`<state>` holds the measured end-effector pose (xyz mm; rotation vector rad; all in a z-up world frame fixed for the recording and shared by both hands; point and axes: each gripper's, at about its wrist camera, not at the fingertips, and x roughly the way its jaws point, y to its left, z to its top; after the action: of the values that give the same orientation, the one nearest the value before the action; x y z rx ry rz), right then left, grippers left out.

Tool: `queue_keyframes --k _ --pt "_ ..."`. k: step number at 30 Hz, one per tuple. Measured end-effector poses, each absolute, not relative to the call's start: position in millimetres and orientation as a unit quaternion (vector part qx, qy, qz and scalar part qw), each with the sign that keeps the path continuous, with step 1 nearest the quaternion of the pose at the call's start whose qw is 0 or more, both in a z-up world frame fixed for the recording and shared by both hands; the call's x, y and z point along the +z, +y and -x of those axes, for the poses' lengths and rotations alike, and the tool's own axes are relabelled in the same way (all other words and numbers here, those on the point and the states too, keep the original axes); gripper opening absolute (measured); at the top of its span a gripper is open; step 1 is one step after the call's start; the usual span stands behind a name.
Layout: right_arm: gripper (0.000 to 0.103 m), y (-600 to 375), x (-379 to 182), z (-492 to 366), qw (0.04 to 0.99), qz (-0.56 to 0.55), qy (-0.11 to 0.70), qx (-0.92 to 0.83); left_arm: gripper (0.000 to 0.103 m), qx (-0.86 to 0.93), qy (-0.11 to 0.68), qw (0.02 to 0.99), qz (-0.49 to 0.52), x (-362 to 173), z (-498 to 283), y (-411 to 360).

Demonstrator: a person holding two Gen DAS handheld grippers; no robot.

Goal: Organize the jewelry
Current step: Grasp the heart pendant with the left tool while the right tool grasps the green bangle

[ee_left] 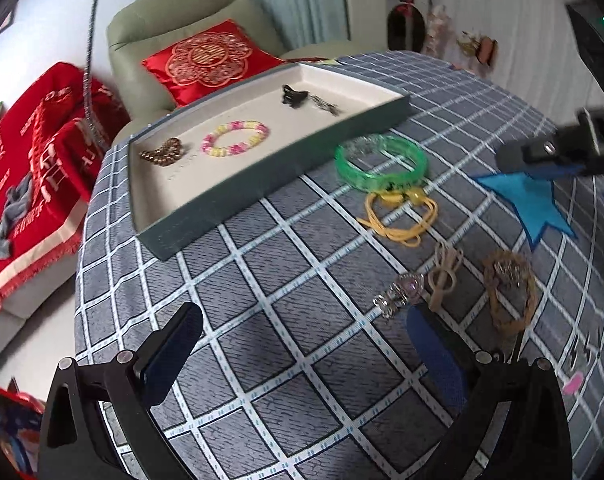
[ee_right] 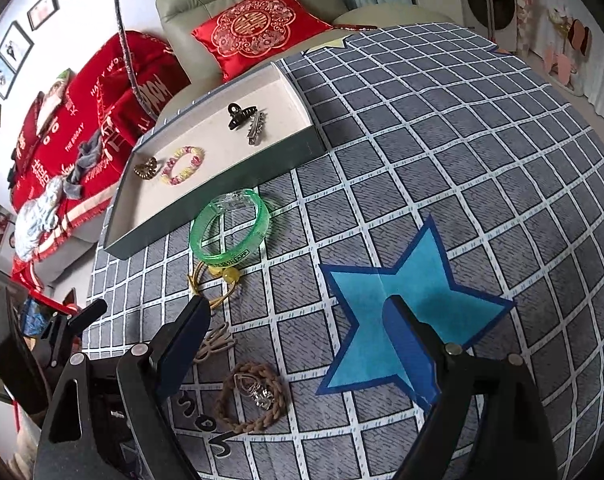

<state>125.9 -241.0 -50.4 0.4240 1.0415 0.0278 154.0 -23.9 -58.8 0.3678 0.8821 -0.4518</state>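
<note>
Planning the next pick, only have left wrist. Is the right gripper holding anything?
Observer: No. The right gripper is open and empty, by the blue star.
Operator: Blurry thing beside the black claw clip?
Observer: A silver leaf-shaped hair clip, right beside the black claw clip in the tray.
Operator: Anything inside the braided bracelet?
Observer: Yes, a silver charm lies inside the braided bracelet.

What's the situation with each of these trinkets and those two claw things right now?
Tray: on the cloth, lidless.
Beaded bracelet: in tray.
Gold piece: in tray.
Black claw clip: in tray.
Silver clip: in tray.
Green bangle: outside, beside tray.
Yellow cord: outside.
Braided bracelet: outside.
Left gripper: jaws open, empty.
Right gripper: jaws open, empty.
</note>
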Motion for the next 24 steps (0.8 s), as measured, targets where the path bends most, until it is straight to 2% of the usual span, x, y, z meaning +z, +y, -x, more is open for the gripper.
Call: queue_keyframes --k 12,17,19,22,24 --pt "0.090 -224 -57 -165 0.843 -0.162 0.512 0.010 0.103 -0.239 0.423 0.854 -0.188 -64 -159 -42" --pt "0.090 -215 -62 -185 0.843 -0.145 0.518 0.011 0.100 -0.242 0.426 0.852 -0.184 -65 -160 -47" --pt "0.089 -213 -64 -191 0.842 -0.139 0.521 0.009 0.094 -0.246 0.426 0.851 -0.181 -64 -160 -49" --pt "0.081 -210 -69 -201 0.839 -0.130 0.528 0.006 0.092 -0.250 0.429 0.849 -0.179 -64 -161 -52" --pt "0.071 -207 -72 -206 0.837 -0.124 0.533 0.003 0.090 -0.249 0.431 0.849 -0.176 -64 -160 -53"
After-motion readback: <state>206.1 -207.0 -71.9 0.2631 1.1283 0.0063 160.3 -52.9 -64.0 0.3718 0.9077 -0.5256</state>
